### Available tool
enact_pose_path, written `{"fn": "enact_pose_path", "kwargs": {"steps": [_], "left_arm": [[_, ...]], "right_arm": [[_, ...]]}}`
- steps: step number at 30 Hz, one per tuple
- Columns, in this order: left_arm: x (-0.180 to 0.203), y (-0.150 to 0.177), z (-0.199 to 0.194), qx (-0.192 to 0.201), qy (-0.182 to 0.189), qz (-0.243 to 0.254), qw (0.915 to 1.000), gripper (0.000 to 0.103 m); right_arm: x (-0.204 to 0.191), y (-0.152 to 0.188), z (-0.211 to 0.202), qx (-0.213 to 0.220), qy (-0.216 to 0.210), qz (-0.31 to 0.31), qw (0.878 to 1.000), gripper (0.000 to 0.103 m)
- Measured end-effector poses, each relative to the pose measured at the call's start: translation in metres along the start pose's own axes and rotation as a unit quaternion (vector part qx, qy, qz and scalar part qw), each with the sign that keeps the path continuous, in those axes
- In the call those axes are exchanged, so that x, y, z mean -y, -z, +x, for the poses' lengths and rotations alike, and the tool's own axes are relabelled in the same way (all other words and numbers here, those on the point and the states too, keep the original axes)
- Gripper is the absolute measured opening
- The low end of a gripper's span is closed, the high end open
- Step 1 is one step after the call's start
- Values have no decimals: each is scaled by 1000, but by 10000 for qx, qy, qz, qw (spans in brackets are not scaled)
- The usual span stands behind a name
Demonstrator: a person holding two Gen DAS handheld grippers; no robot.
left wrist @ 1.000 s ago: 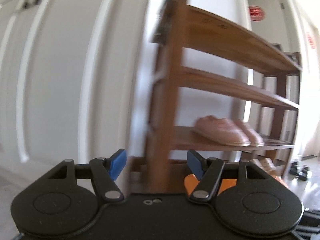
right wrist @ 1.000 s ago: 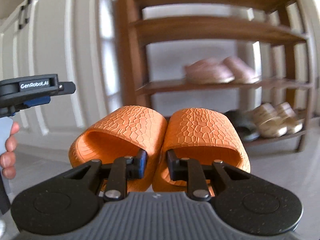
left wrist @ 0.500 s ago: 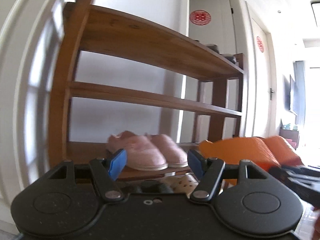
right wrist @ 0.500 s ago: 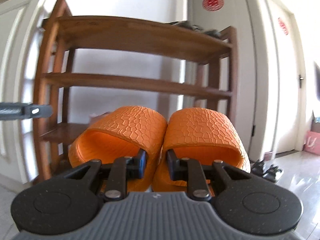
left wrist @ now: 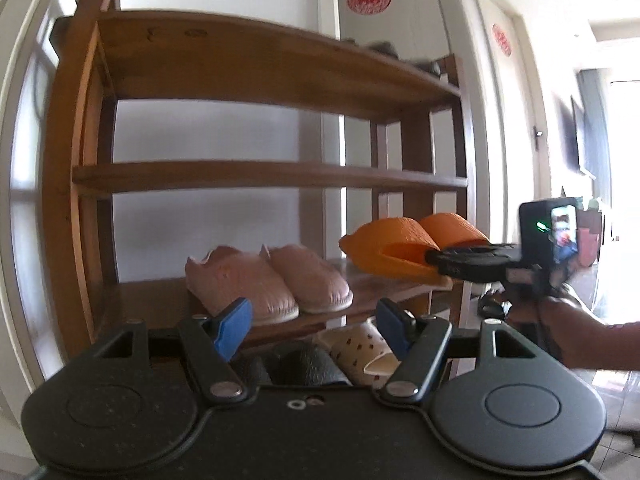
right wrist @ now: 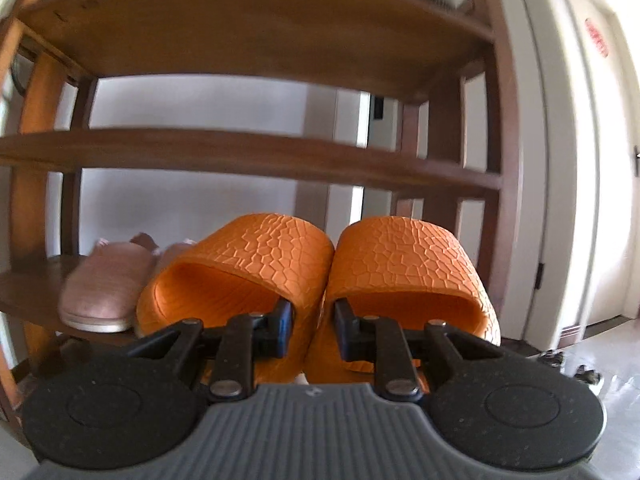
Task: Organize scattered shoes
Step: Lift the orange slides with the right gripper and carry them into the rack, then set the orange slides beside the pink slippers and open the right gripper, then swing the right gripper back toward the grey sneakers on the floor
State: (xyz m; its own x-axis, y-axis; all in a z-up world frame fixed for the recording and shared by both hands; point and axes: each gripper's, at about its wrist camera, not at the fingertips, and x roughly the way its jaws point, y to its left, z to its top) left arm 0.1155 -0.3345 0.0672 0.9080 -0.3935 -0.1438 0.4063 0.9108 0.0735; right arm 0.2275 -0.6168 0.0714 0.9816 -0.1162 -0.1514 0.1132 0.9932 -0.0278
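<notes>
Left wrist view looks straight at the rack (left wrist: 88, 168), a brown wooden frame with several open shelves, standing against a white wall. On the shelf third from the top sit the pink slippers (left wrist: 268, 280), side by side toward the rack's left half, toes pointing out. Right of them, at that shelf's front edge, the orange slides (left wrist: 400, 248) hang in the air, pinched by the right gripper (left wrist: 440, 258) with a hand (left wrist: 572, 328) behind it; whether their soles touch the board I cannot tell. Right wrist view shows the same pair close up: the right gripper (right wrist: 312, 324) has its fingers (right wrist: 280, 326) pressed together on the two inner walls of the orange slides (right wrist: 332, 264), which sit tight against each other. The pink slippers (right wrist: 108, 292) lie just left of the slides, nearly touching the left one. The shelf to the right of the pink pair runs bare to the rack's right post (right wrist: 496, 160), and the shelf above it leaves a low gap overhead. The left gripper (left wrist: 316, 328) hangs in front of the rack with its blue pads (left wrist: 232, 324) spread wide, holding nothing. Below it, on the rack's lowest level, a cream spotted slipper (left wrist: 356, 352) and a dark shoe (left wrist: 304, 364) show. A white door (right wrist: 572, 160) stands right of the rack.
</notes>
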Motion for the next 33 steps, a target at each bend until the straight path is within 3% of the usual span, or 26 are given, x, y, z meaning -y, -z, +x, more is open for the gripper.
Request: {"fn": "enact_pose_path", "kwargs": {"steps": [8, 13, 20, 23, 26, 30, 33], "left_arm": [[10, 3, 15, -279, -409, 101, 9987, 69], [13, 6, 19, -460, -628, 259, 9966, 69], [4, 10, 13, -574, -910, 327, 9937, 69], [0, 12, 9, -615, -938, 367, 9930, 70], [-5, 14, 2, -631, -971, 404, 9925, 70], [-19, 14, -8, -628, -1119, 452, 9907, 70], [-37, 16, -17, -771, -1371, 396, 9868, 70]], "right_arm": [[34, 11, 65, -326, -397, -2, 9987, 25], [39, 13, 99, -392, -826, -432, 9949, 29], [52, 10, 129, -550, -861, -421, 9939, 41], [55, 12, 116, -518, -797, -310, 9950, 44], [54, 16, 94, -397, -752, -173, 9962, 59], [55, 24, 43, -121, -629, 177, 9978, 61], [47, 28, 8, 23, -935, 426, 9947, 67]]}}
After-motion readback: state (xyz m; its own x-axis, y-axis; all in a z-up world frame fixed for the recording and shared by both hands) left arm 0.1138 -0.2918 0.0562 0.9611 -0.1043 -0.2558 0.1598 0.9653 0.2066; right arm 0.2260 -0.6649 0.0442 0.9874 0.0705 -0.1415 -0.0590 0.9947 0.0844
